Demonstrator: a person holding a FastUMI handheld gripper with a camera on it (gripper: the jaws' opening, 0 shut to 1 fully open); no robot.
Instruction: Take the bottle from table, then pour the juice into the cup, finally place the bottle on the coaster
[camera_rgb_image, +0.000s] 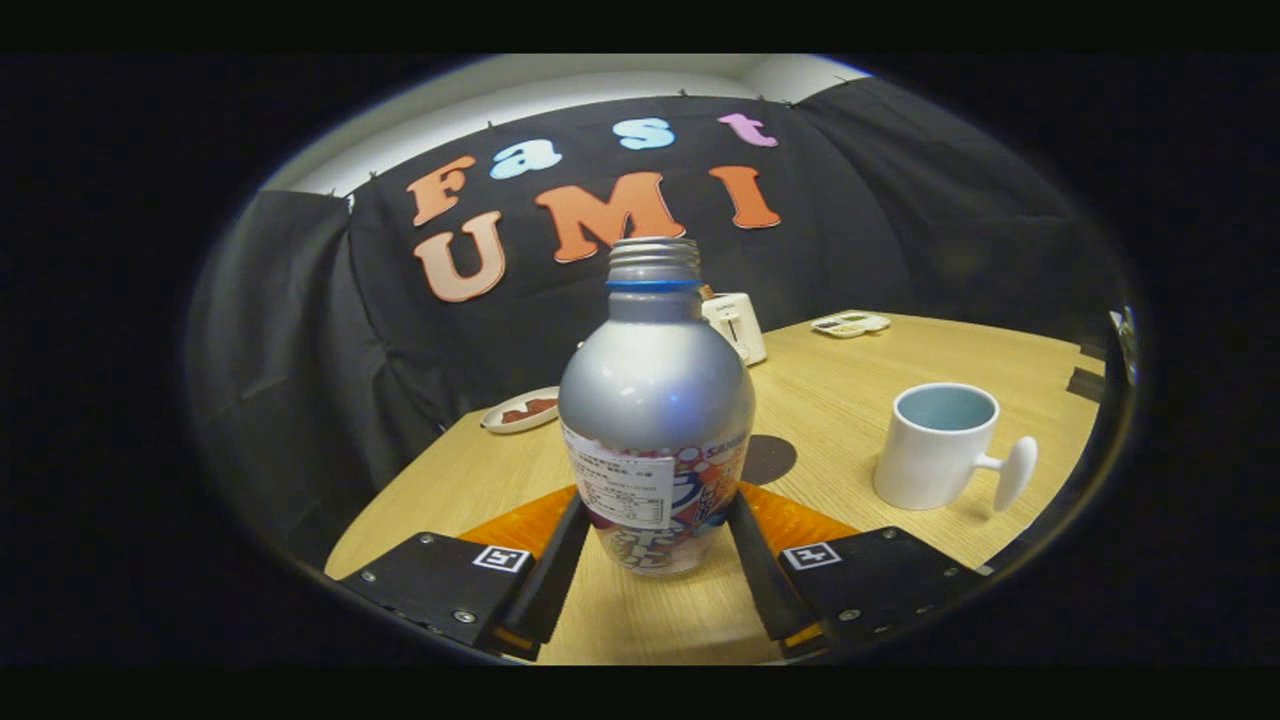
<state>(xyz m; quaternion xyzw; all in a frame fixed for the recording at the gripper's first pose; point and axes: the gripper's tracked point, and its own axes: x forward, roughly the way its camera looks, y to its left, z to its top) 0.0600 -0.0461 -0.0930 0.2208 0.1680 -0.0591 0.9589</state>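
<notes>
Bottle (655, 420) clamped between our gripper (655, 540) fingers, uncapped, above the table (850, 380).
We risk spilling juice if we tilt before reaching the cup (940, 445) at two o'clock; coaster (768, 458) sits just beyond.

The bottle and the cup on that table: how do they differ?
The bottle is silver with a printed label, narrowing to a threaded neck; the cup is plain white, pale blue inside, and wide-mouthed. The bottle stands between the fingers of the gripper, which press its label on both sides; the cup stands free, off to the right beyond them. The cup has a side handle; the bottle has none. Both are upright and uncapped on the wooden table.
</notes>
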